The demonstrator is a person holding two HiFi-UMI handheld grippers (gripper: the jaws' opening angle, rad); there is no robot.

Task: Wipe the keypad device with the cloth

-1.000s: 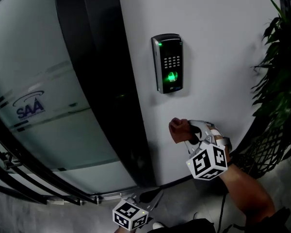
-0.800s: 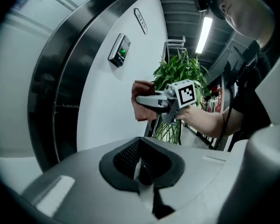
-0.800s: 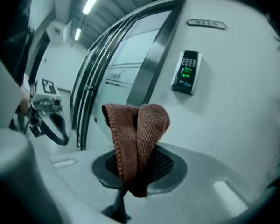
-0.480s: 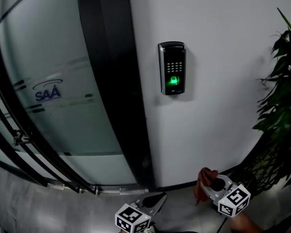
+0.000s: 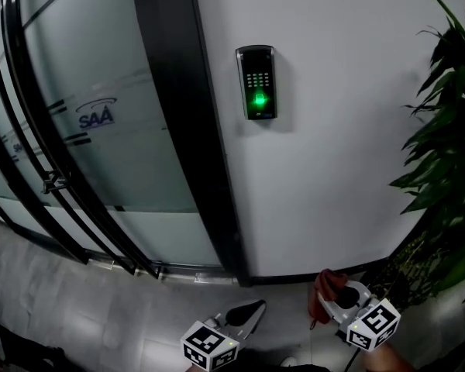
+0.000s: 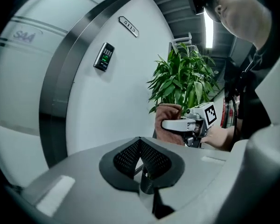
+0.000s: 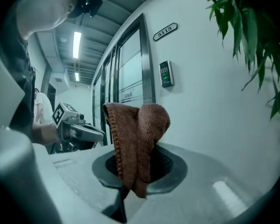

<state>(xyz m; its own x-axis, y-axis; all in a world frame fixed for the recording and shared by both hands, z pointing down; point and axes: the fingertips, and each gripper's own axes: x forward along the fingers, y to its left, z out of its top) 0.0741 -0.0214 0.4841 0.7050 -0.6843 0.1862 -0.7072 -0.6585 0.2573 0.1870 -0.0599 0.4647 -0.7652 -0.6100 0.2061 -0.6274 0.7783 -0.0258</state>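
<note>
The keypad device (image 5: 256, 82) is mounted on the wall (image 5: 341, 146), just right of the door frame (image 5: 187, 130), with the glass door (image 5: 101, 161) farther left. A number plate (image 7: 165, 31) is fixed above the device. A plant (image 5: 449, 146) is placed at the right. Well below the device, the cloth (image 5: 320, 289) is held in the right tongs (image 5: 332, 294), and the left tongs (image 5: 248, 313) are held to their left.

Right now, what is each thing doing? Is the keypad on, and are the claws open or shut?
keypad device: powered on, glowing green, nothing touching it.
cloth: folded over and pinched in the right claw, away from the keypad.
right claw: shut on the cloth.
left claw: shut, holding nothing.
</note>
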